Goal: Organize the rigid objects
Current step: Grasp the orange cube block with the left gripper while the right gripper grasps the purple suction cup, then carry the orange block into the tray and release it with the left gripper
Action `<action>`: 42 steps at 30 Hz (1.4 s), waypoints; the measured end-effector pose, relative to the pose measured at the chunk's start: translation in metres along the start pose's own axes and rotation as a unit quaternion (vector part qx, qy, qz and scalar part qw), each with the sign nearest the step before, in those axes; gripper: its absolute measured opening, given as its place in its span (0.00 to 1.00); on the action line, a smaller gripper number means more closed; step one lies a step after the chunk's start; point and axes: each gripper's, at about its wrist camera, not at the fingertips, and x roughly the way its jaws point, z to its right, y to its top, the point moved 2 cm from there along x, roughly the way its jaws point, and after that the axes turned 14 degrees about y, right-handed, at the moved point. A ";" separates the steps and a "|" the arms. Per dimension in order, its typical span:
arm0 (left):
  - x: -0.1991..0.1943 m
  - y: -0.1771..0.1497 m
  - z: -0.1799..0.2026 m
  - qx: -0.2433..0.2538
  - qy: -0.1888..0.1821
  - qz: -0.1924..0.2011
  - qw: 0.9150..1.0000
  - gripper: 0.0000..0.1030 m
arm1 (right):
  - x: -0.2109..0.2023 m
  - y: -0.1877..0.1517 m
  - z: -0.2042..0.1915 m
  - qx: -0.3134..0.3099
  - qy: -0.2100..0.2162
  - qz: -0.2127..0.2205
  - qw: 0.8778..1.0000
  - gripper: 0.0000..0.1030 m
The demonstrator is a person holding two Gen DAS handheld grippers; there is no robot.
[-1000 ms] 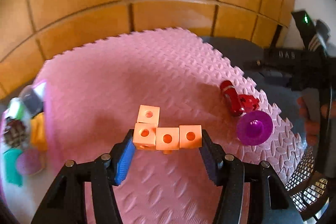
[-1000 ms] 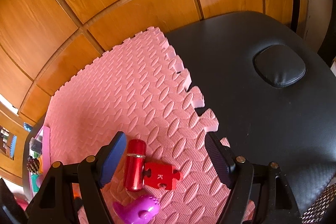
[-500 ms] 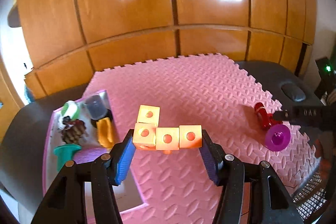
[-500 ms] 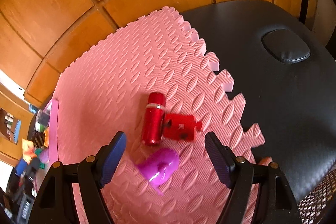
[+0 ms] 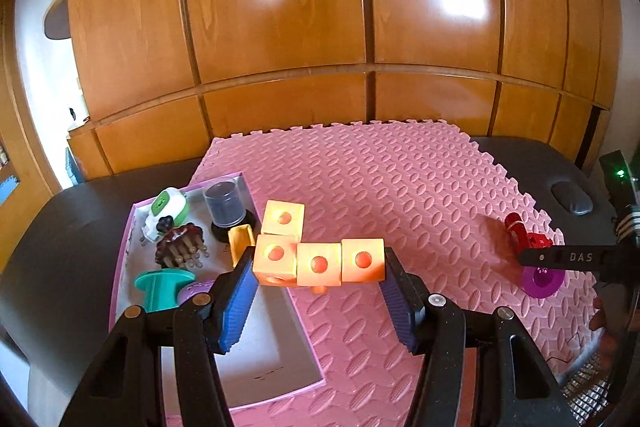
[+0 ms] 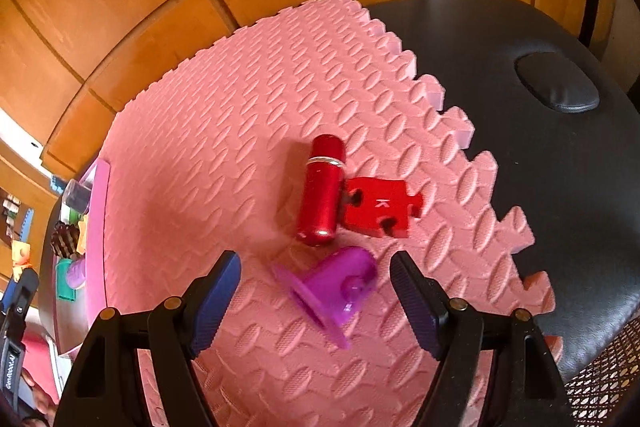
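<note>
My left gripper [image 5: 318, 281] is shut on an orange linked-cube piece [image 5: 318, 259] and holds it in the air over the right edge of a pink-rimmed tray [image 5: 276, 355]. The tray holds a green-white gadget [image 5: 166, 205], a dark cup [image 5: 225, 203], a brown hair claw [image 5: 178, 247], a teal spool [image 5: 160, 289] and other bits. My right gripper [image 6: 316, 287] is open, with a purple funnel-shaped piece [image 6: 334, 287] lying between its fingers on the pink foam mat [image 6: 224, 131]. A red cylinder [image 6: 322, 185] and a red puzzle piece [image 6: 378, 207] lie just beyond it.
The mat lies on a black padded table [image 6: 560, 187] in front of a wooden panelled wall [image 5: 280, 27]. The tray shows at the left edge of the right wrist view [image 6: 98, 227]. The right gripper's body shows at the right of the left wrist view [image 5: 576, 257].
My left gripper has lifted the orange cube piece and carried it left toward the tray. My right gripper has closed in on the purple piece, which now lies between its fingers.
</note>
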 end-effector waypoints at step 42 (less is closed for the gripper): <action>0.030 -0.062 -0.167 -0.175 0.052 -0.098 0.978 0.58 | 0.082 -0.028 -0.100 -0.214 -0.018 -0.053 0.975 0.54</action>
